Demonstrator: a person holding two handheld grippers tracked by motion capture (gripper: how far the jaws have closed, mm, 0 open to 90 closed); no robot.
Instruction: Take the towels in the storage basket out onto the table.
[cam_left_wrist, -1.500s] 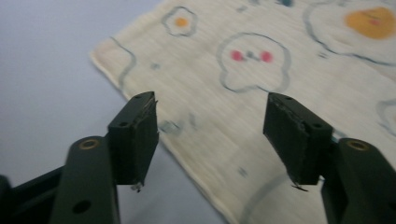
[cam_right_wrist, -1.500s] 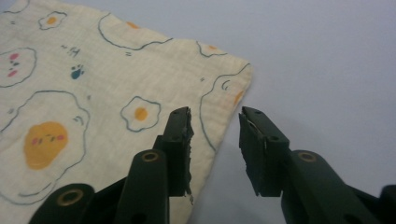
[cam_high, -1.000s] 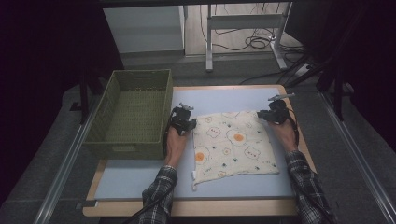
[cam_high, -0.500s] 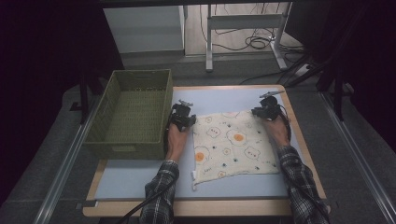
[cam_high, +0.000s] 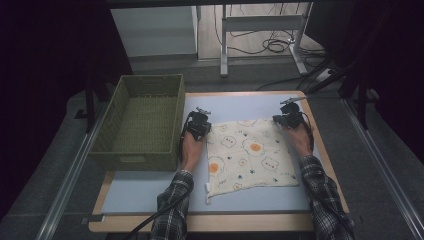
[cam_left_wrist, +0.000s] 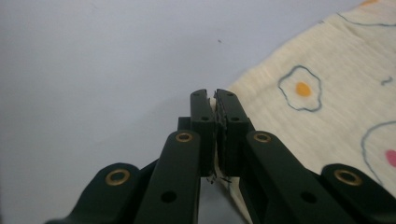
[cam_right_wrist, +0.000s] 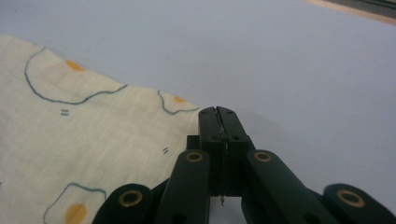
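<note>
A cream cloth (cam_high: 247, 155) printed with fried eggs lies flat on the light blue mat (cam_high: 150, 192). My left gripper (cam_high: 204, 127) sits at the cloth's far left corner. In the left gripper view that gripper (cam_left_wrist: 215, 95) is shut with the cloth's (cam_left_wrist: 317, 107) edge pinched between its jaws. At the far right corner is my right gripper (cam_high: 282, 120). The right gripper view has this gripper (cam_right_wrist: 218, 112) shut at the corner of the cloth (cam_right_wrist: 84, 140), a thread hanging from between the jaws.
A green woven basket (cam_high: 140, 122) stands empty at the left, close beside the left hand. The wooden table edge (cam_high: 330, 150) runs just right of the right forearm. Bare mat (cam_high: 240, 105) lies beyond the cloth.
The right gripper has moved left and slightly inward onto the cloth's far right corner. The left gripper has stayed at the far left corner.
</note>
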